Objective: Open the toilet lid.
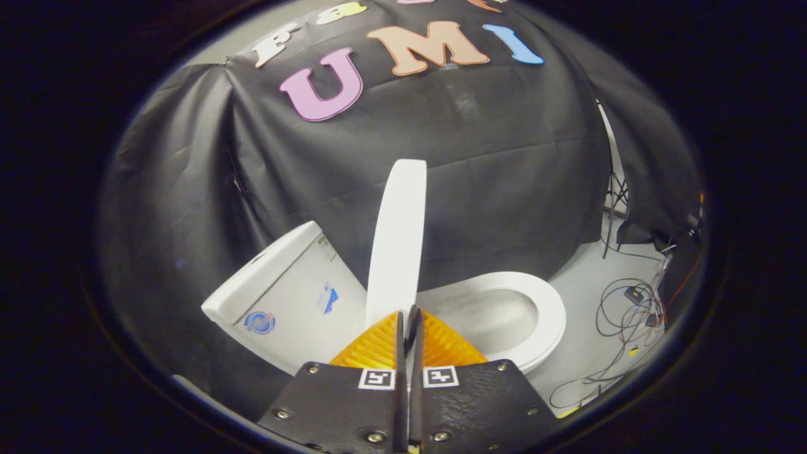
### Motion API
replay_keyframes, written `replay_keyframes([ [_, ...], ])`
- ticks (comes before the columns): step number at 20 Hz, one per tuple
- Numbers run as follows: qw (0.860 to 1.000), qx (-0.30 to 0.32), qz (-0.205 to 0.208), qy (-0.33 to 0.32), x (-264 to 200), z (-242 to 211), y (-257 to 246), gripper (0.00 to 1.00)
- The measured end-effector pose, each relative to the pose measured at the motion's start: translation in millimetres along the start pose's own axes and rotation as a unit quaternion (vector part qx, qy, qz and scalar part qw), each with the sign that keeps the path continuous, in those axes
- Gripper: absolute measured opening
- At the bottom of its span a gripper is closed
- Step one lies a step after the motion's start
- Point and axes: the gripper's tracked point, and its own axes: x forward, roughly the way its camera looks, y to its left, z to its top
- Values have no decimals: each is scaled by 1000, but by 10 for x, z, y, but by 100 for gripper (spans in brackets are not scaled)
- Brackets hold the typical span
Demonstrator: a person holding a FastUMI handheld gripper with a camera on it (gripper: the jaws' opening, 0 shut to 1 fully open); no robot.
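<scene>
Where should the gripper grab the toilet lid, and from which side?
Grab the lid by its thin edge, coming edge-on from the side where the gripper is. The lid stands almost upright between the tank and the seat, so the edge faces the gripper, whose fingers are nearly closed there.

The tool (408, 313) has its two fingers (378, 347) drawn together, tips nearly meeting with only a thin slit between them, pointing straight ahead and level.
</scene>
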Motion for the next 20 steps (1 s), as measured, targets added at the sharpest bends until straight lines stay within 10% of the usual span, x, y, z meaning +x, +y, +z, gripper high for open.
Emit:
replay_keyframes([
  [20,996,-65,20,-50,87,115,655,2],
])
